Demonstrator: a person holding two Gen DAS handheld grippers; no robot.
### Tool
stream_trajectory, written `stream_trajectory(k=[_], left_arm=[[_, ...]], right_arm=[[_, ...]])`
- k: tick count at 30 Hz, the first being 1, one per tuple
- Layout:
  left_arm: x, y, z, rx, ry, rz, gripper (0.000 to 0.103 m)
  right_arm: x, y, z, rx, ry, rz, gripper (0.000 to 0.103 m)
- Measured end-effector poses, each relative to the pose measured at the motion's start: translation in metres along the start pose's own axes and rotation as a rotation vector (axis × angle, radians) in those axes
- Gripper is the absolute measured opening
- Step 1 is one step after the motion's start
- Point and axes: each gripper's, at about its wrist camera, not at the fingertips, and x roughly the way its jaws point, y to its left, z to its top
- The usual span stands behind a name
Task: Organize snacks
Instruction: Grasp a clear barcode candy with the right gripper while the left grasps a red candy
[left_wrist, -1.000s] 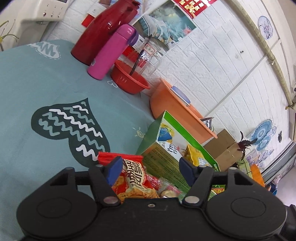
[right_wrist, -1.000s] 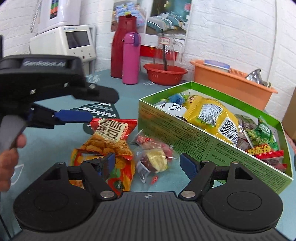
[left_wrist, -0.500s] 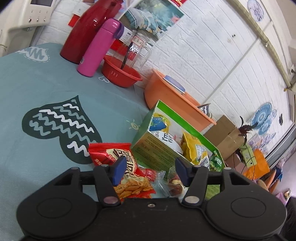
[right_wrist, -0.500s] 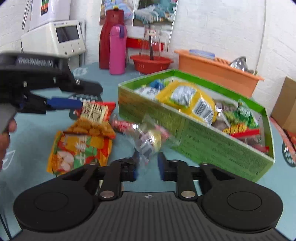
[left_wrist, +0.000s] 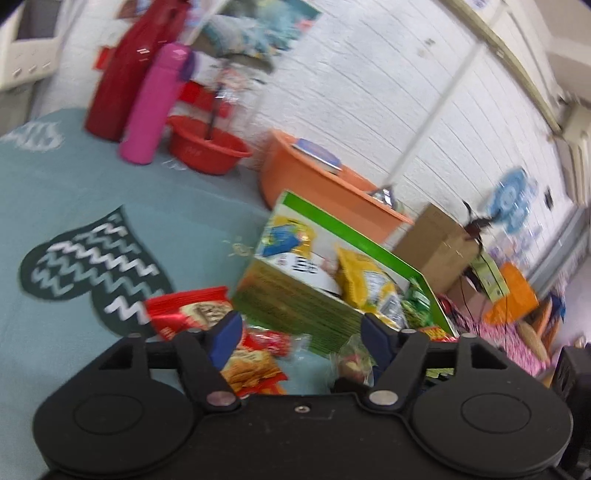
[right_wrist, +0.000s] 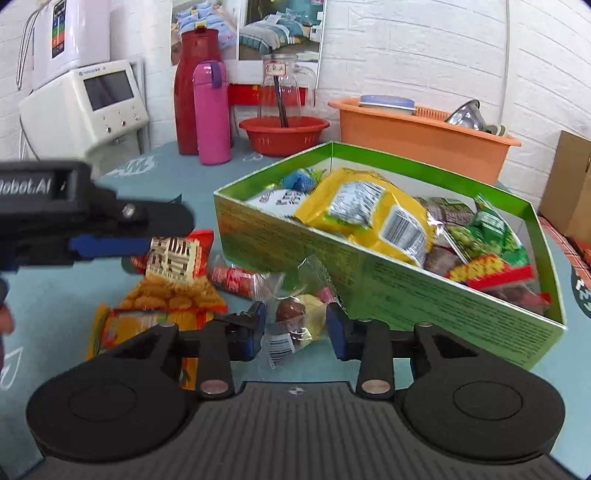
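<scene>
The clear candy bag (right_wrist: 295, 325), low in the frame centre between the parted fingers of the right gripper (right_wrist: 295, 328), should be pinched mid-body before being lifted into the green box (right_wrist: 388, 291); the left gripper (left_wrist: 301, 332) is held open.

Pink bottle (right_wrist: 212, 114) beside red flask (right_wrist: 192, 88); red basin (right_wrist: 283, 134); orange tub (right_wrist: 417, 134).

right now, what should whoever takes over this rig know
Right tool: fingers parted around the clear candy bag; whether they grip it I cannot tell.
Left tool: open, empty, hovering over the loose snacks.
Green box: already holds many packets, including the yellow bag.
Outside on the cloth: candy bag, orange chip bag, small red packet.
Left: put those three in the box.
</scene>
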Motion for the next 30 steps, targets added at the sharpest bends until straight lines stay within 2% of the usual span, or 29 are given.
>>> stream_trajectory(k=[2,4,5,8,10,14,18,21,26,28,30], left_arm=[[0.011,-0.009,0.005,0.037,0.036,-0.031,0.103],[0.028,-0.014,0.007,0.078,0.076,-0.079,0.103],[0.04,-0.015,0.006,0.106,0.111,-0.071,0.103],[0.068,-0.011,0.002,0.149,0.165,0.06,0.103],[0.073,-0.015,0.001,0.204,0.141,0.079,0.103],[0.085,-0.018,0.005,0.251,0.147,0.109,0.103],[0.101,-0.015,0.0,0.322,0.201,0.157,0.103],[0.101,-0.014,0.0,0.338,0.228,0.186,0.103],[0.096,-0.012,0.003,0.319,0.26,0.167,0.103],[0.094,-0.015,0.0,0.325,0.285,0.156,0.103],[0.093,-0.019,0.0,0.323,0.322,0.101,0.103]], right_arm=[[-0.011,-0.006,-0.005,-0.017,0.002,0.002,0.06],[-0.018,-0.01,-0.01,-0.043,-0.012,-0.011,0.054],[-0.02,-0.013,-0.011,-0.048,-0.02,-0.016,0.053],[-0.027,-0.022,-0.012,-0.03,-0.027,0.005,0.054],[-0.03,-0.025,-0.013,-0.033,-0.031,0.012,0.054],[-0.028,-0.028,-0.013,-0.045,-0.026,0.01,0.055],[-0.027,-0.03,-0.013,-0.03,-0.027,0.018,0.057],[-0.028,-0.031,-0.014,-0.028,-0.025,0.021,0.067],[-0.028,-0.031,-0.017,-0.041,-0.02,0.018,0.088],[-0.028,-0.031,-0.019,-0.043,-0.016,0.019,0.089],[-0.029,-0.03,-0.021,-0.044,-0.011,0.025,0.09]])
